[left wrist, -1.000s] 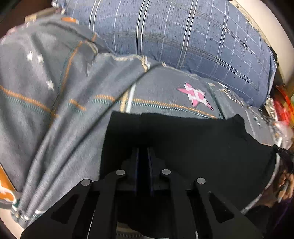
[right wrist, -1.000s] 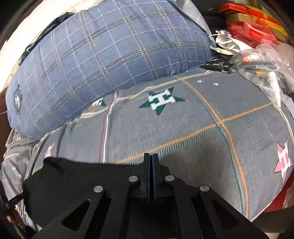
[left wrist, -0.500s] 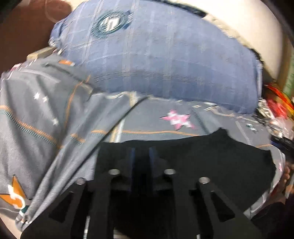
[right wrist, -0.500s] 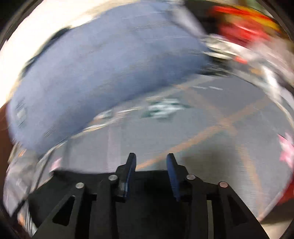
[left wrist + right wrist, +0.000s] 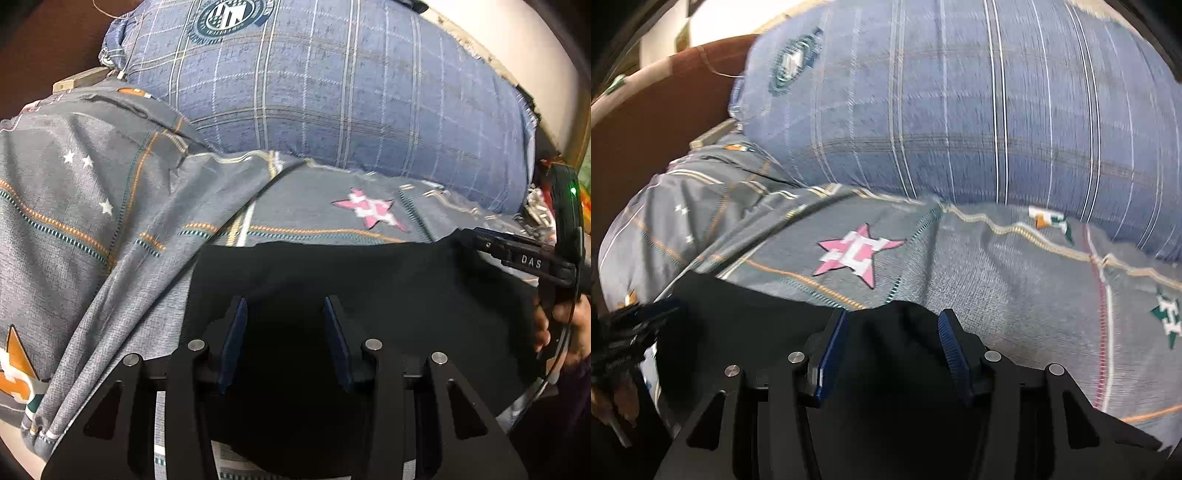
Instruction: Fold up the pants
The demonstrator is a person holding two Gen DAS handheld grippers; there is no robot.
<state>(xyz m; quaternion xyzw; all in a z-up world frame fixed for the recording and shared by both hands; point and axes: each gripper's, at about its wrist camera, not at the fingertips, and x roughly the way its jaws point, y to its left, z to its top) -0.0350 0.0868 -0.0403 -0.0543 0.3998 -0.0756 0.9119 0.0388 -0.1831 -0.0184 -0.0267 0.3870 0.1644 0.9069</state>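
Observation:
The black pants [image 5: 406, 288] lie spread on the grey star-patterned quilt [image 5: 74, 203]. My left gripper [image 5: 284, 299] hovers over their near left part. Its jaws are opening, with black cloth below and between them but not pinched. In the right wrist view the pants [image 5: 757, 325] fill the lower left, and a raised fold of them sits between the jaws of my right gripper [image 5: 894, 314]. Those jaws are opening too, and the blue pads do not press the cloth. The right gripper [image 5: 517, 254] also shows at the pants' far right edge in the left wrist view.
A big blue plaid pillow [image 5: 332, 92] lies across the back of the bed, just beyond the pants. A brown headboard [image 5: 646, 129] stands at the far left. Loose clutter [image 5: 535, 206] sits at the right edge. A hand [image 5: 569, 332] grips the right tool.
Both grippers were shut on black cloth and have opened, letting it go. The right gripper swept left across the bed, so the pink star is now ahead of it.

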